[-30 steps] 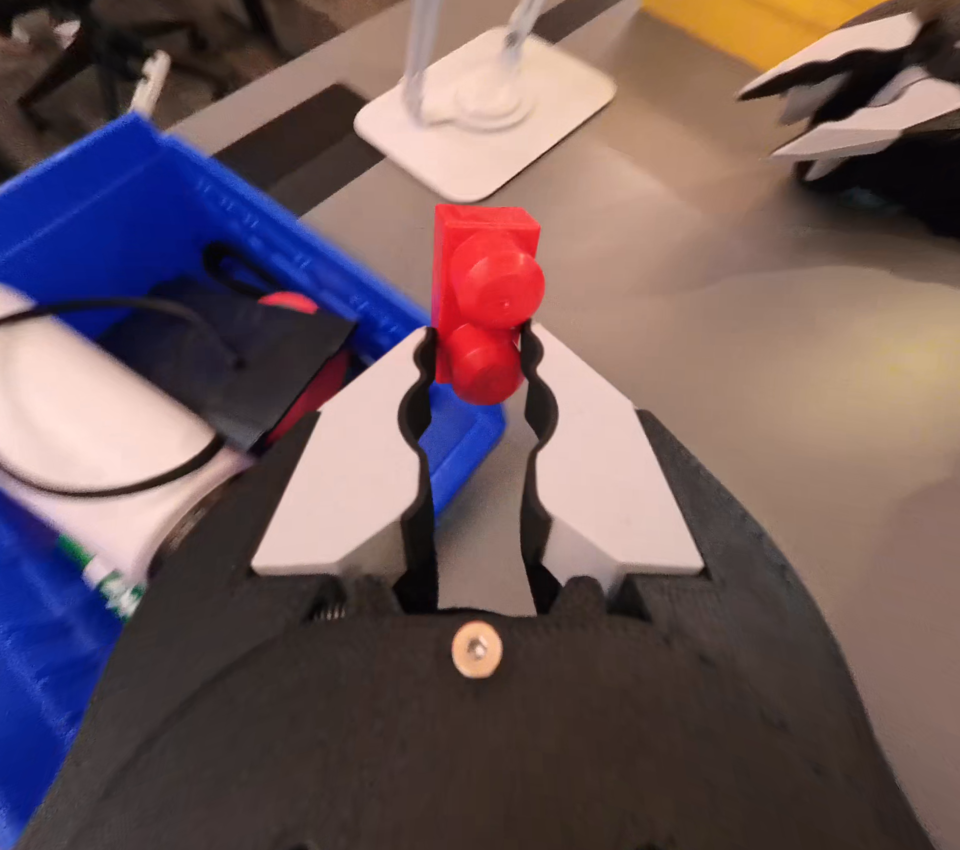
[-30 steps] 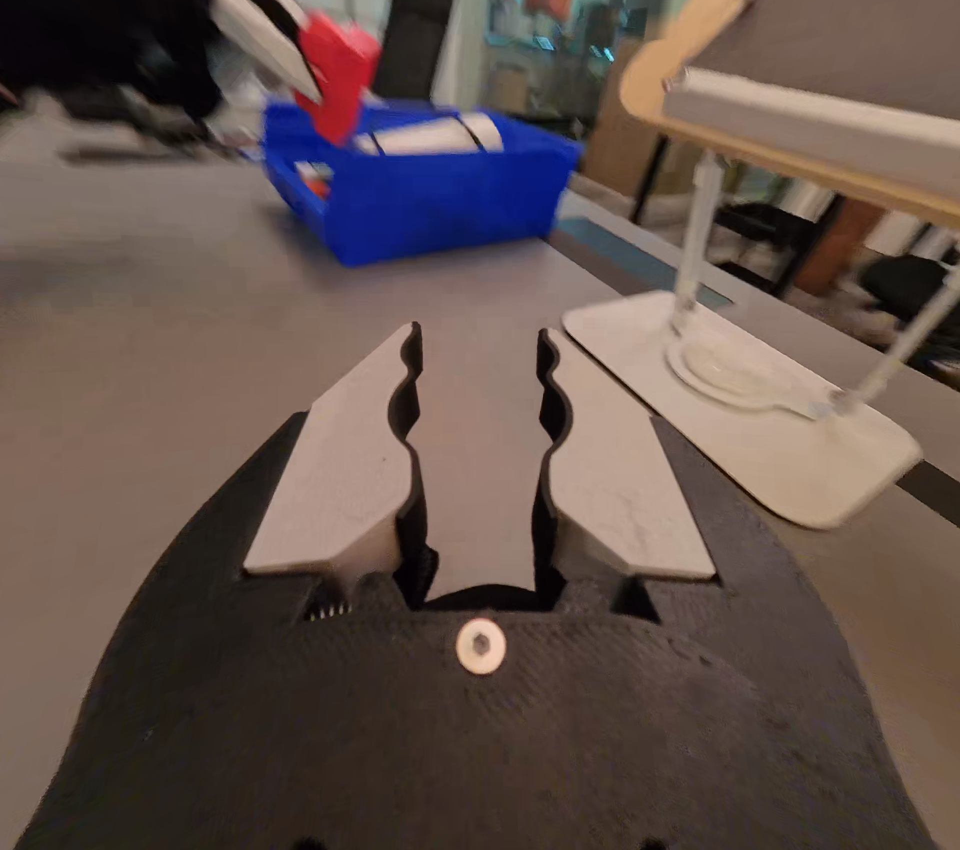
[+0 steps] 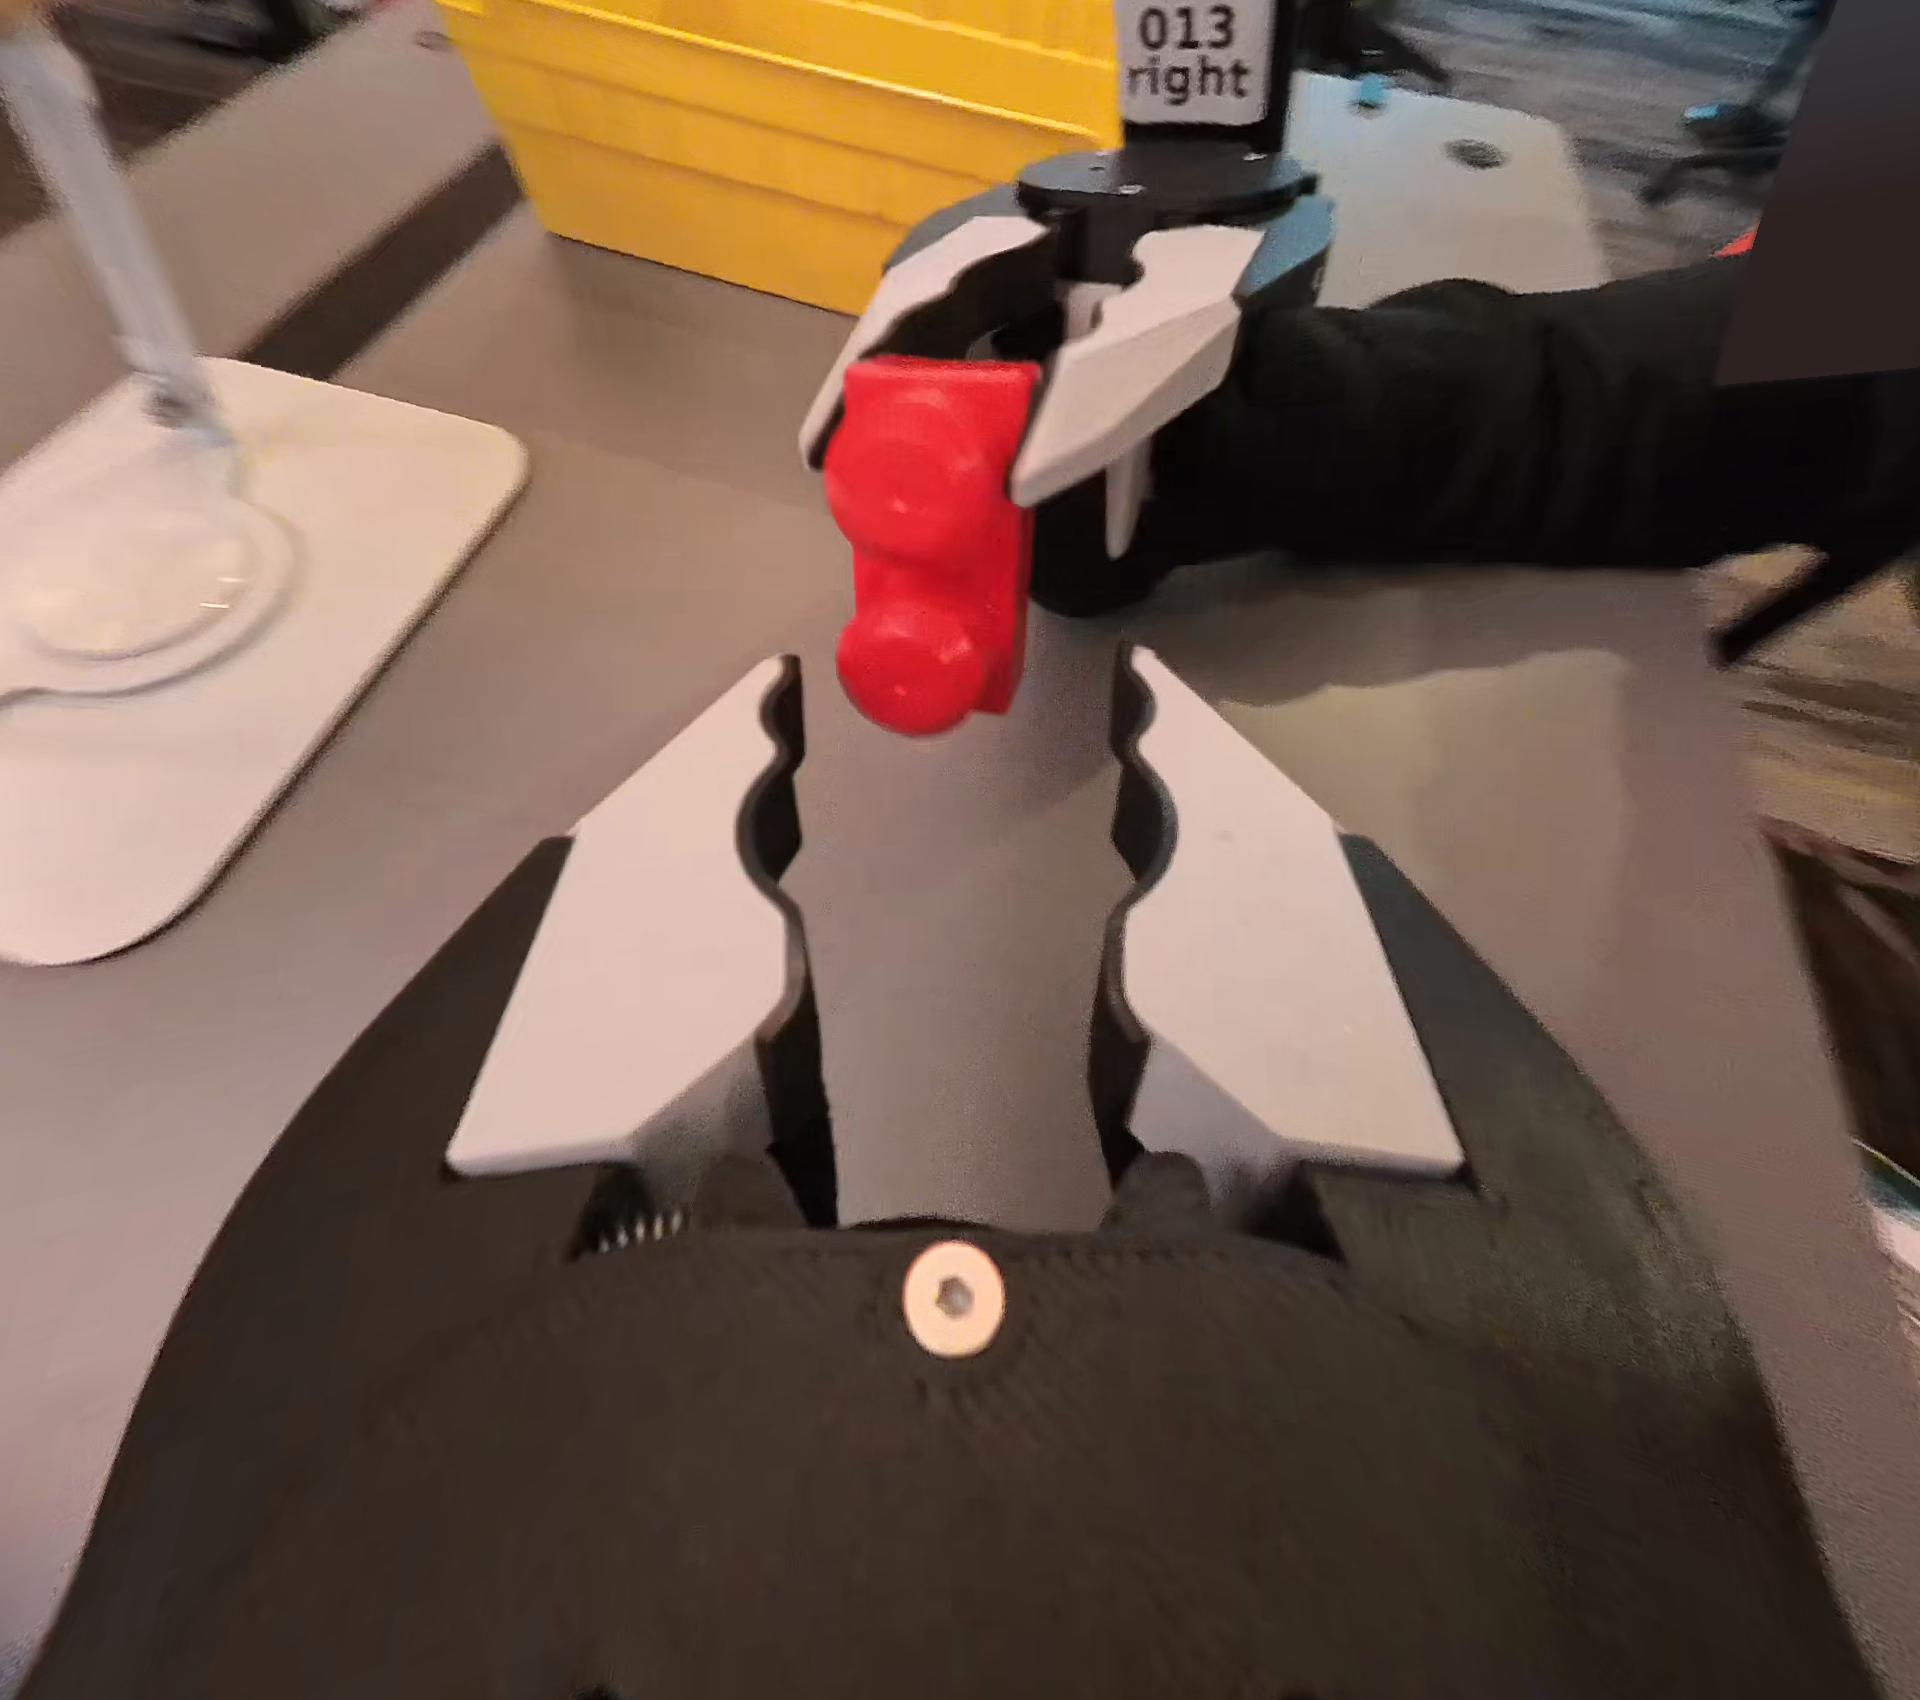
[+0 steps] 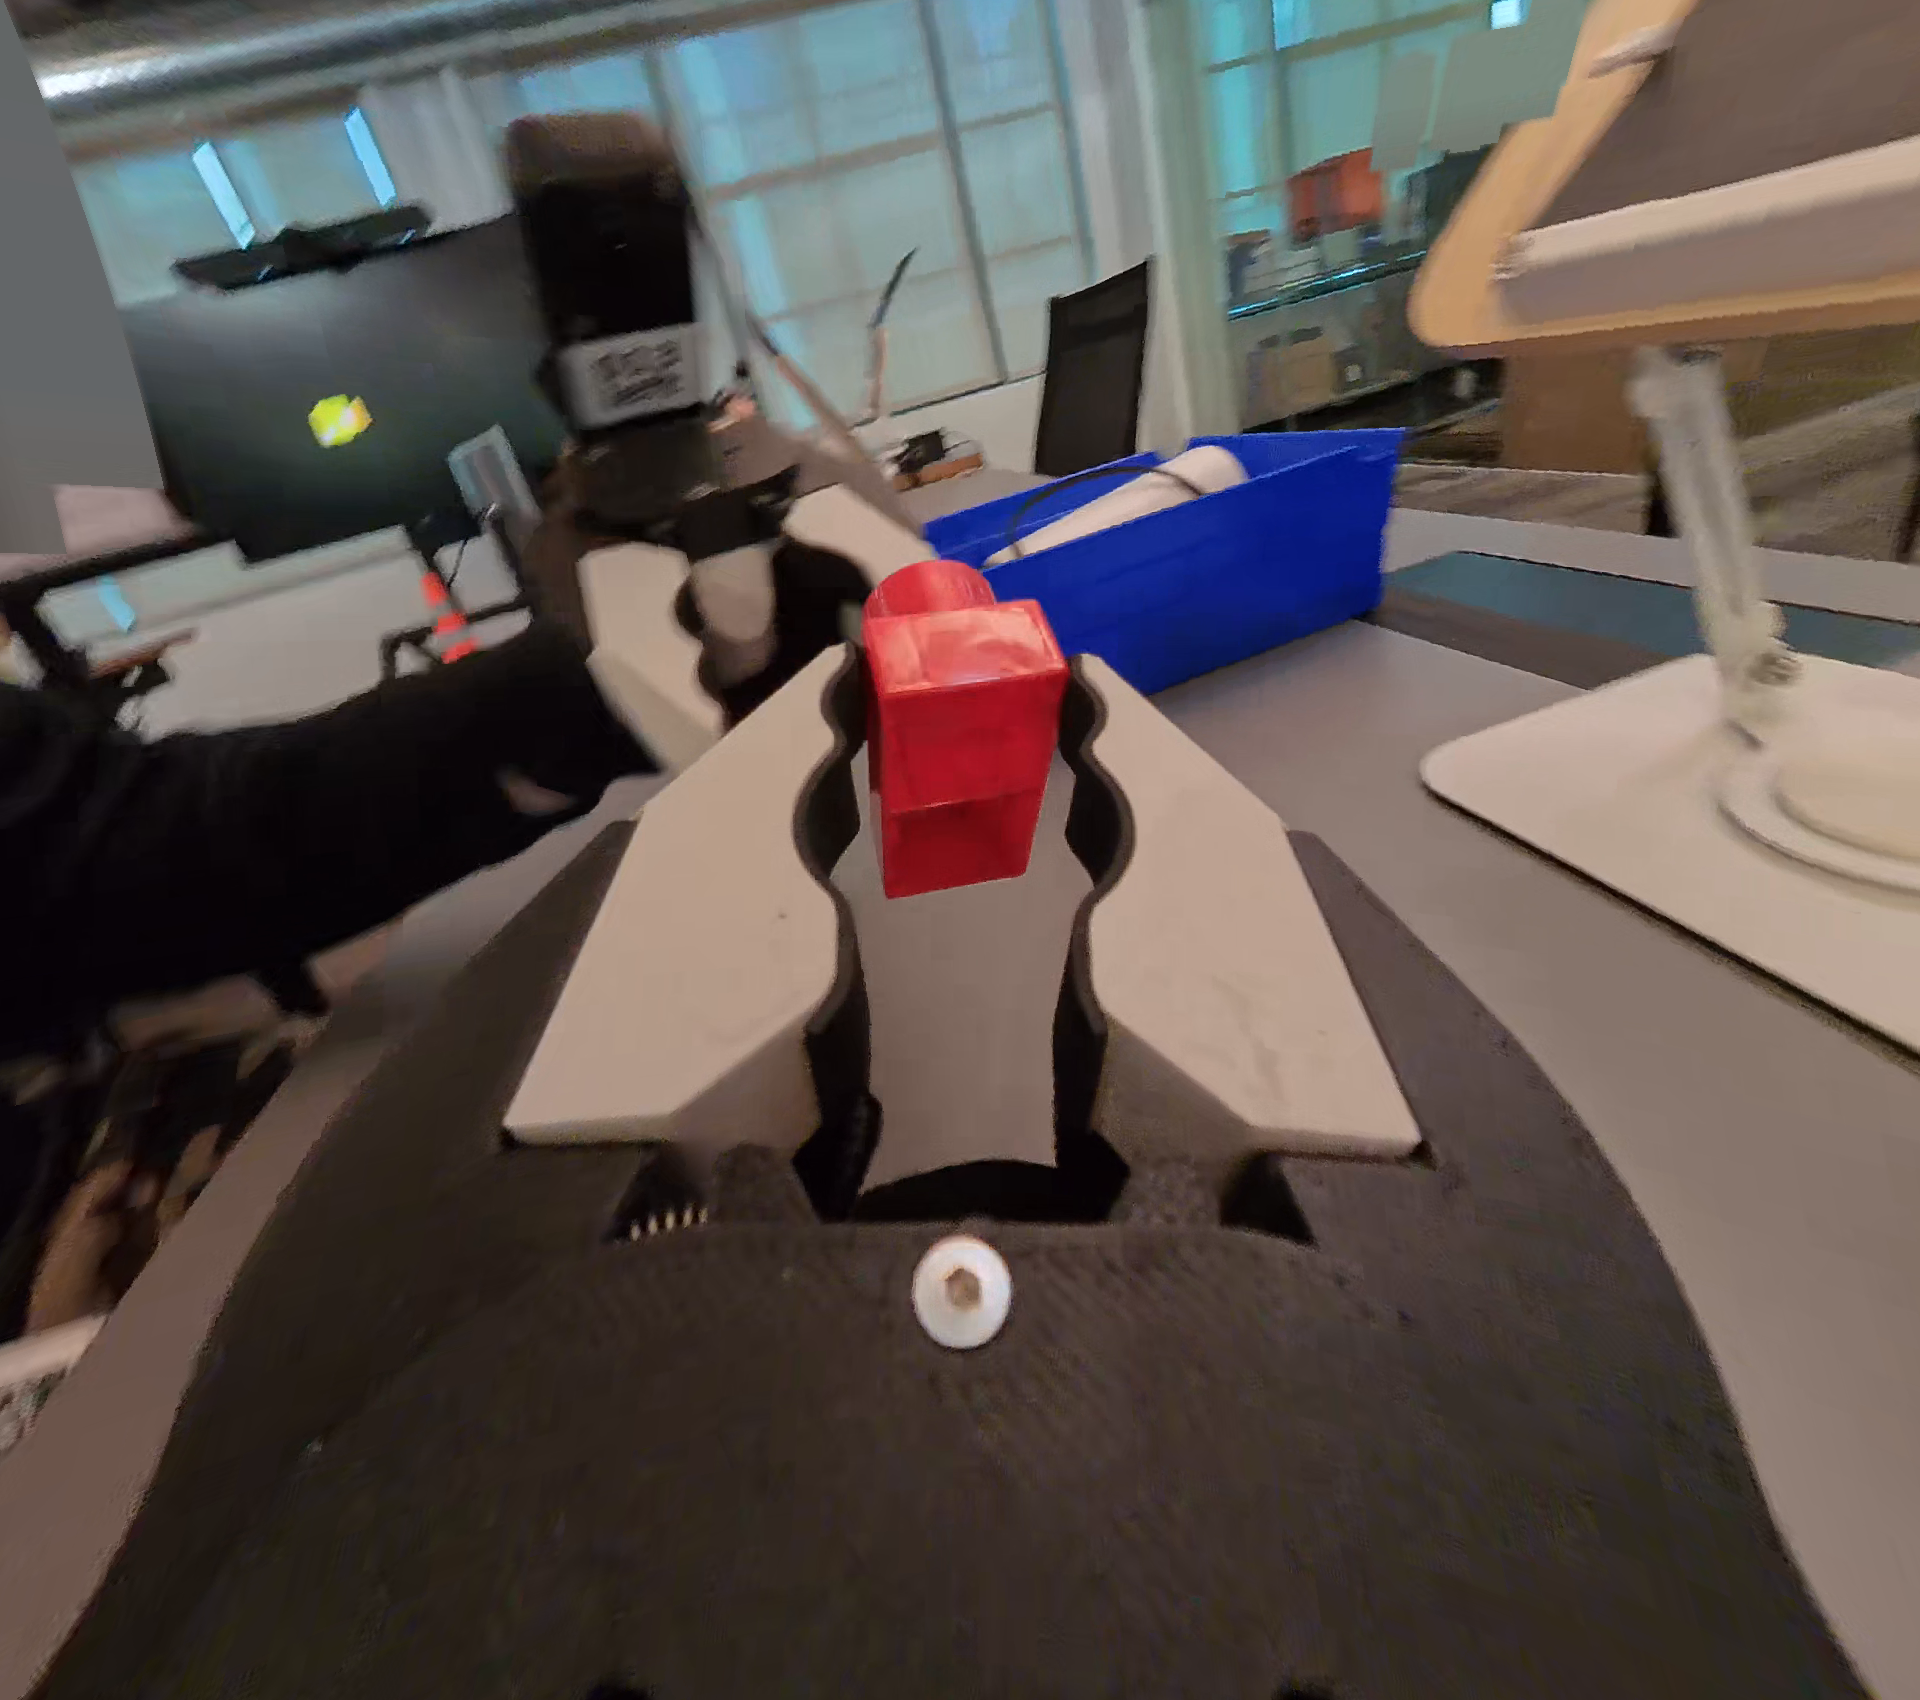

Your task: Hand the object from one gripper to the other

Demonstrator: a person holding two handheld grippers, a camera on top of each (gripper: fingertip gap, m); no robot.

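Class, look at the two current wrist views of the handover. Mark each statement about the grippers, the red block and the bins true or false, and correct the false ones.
1. The right gripper is shut on the red block. True.
2. The left gripper also clamps the block. False: its jaws stand open and apart from the block.
3. The red block lies on the table. False: it is held up in the air above it.
4. A yellow bin stands behind the right gripper in the left wrist view. True.
5. The blue bin is empty. False: a white roll-like thing lies in it.
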